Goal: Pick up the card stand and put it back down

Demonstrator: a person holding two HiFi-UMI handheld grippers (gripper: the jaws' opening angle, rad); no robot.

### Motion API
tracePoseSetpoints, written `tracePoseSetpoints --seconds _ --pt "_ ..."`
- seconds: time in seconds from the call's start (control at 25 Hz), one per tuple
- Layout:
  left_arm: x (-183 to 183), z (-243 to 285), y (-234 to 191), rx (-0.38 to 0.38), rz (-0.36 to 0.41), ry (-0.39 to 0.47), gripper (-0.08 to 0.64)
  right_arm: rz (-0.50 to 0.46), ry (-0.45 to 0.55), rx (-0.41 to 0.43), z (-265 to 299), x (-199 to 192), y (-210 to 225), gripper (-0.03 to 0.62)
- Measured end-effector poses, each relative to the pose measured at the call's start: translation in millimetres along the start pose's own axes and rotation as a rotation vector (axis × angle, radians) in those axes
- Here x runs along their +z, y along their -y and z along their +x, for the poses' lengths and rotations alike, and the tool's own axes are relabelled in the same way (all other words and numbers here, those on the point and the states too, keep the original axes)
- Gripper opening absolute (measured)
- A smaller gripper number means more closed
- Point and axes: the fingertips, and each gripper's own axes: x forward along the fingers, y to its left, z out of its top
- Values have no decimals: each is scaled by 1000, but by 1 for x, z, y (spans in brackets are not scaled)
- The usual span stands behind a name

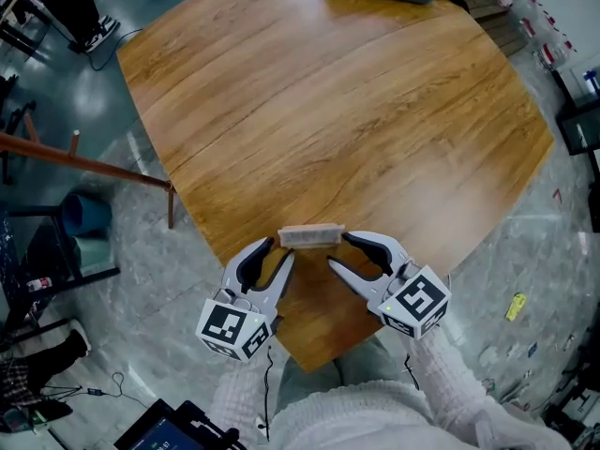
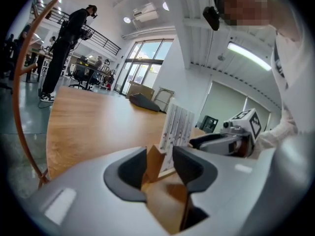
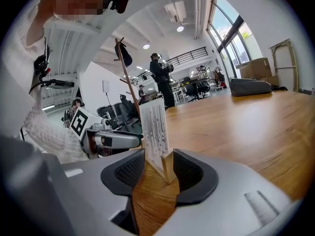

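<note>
Left gripper point(image 1: 278, 251) and right gripper point(image 1: 339, 251) both have their jaws spread; card stand point(image 1: 311, 235) sits upright at the wooden table's point(image 1: 328, 111) near edge, each end between one gripper's jaws.

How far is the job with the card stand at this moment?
Done: the left claw and right claw each straddle one end of the card stand. In hand: gripping; the jaws look apart. Left: lifting it off the table and setting it down.
</note>
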Motion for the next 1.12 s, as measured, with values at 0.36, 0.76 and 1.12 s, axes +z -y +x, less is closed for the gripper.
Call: tracePoseSetpoints --seconds 0.36,0.76,1.12 --pt "-1 17 -1 -64 98 -71 213 -64 -55 -2 11 -9 11 208" --pt "-17 30 8 -128 276 -200 247 -163 -123 52 27 -17 11 233" --pt "-18 37 5 -127 358 -217 195 -258 -189 35 36 -24 19 221"
